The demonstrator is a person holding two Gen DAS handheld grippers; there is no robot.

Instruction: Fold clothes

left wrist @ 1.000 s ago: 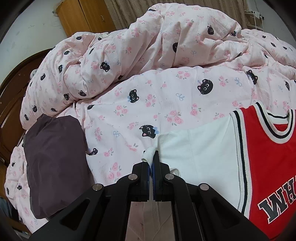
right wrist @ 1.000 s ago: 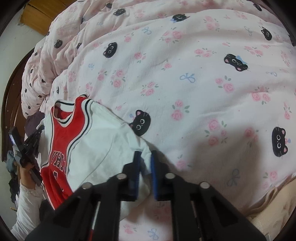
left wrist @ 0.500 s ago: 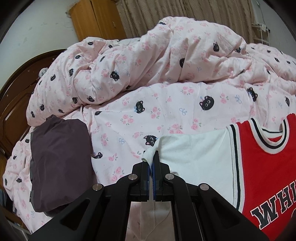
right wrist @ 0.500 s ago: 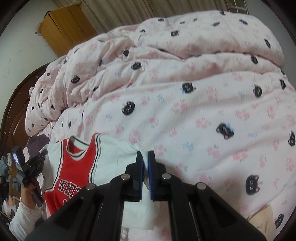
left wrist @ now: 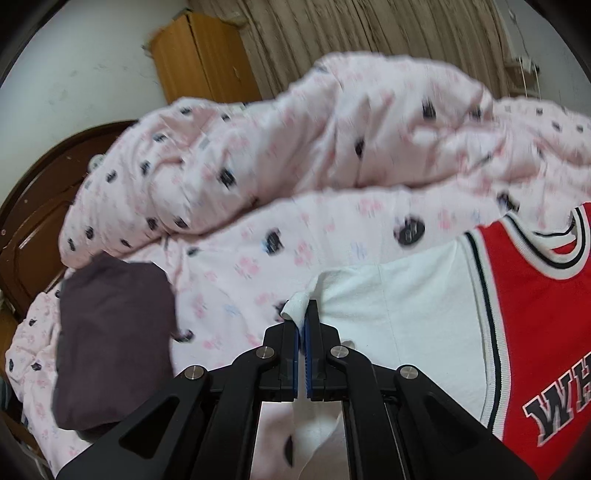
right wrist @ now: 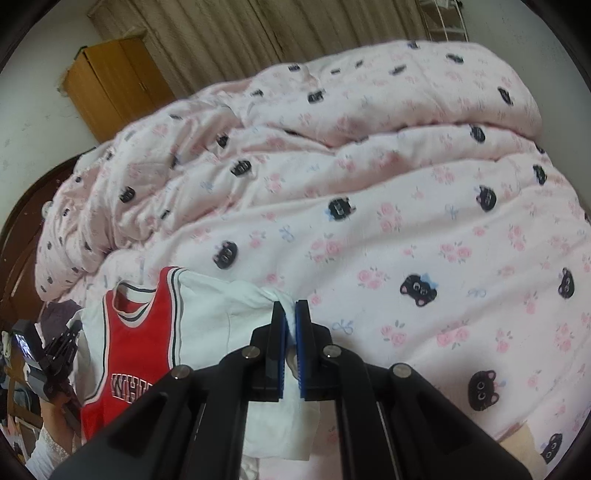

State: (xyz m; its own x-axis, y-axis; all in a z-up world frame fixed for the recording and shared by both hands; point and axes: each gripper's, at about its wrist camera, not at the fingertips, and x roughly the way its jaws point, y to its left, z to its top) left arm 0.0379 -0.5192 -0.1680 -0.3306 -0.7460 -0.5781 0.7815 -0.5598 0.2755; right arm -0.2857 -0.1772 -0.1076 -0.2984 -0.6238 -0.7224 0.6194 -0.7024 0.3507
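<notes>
White sleeves of the red jersey [left wrist: 532, 332] sit clamped in the left tool [left wrist: 303, 325] and right tool [right wrist: 290, 321], above the bed [right wrist: 406, 240].

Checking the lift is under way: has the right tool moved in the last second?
Yes. The right tool, shut on the shirt, has risen and tilted up: the wardrobe and curtain now show above the duvet.

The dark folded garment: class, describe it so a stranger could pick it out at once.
Start at the bed with the pink cat-print quilt. Near the brown wooden headboard, left of the left claw, lies the dark folded garment. It is plain dark purple-grey, unlike the red-and-white jersey.
</notes>
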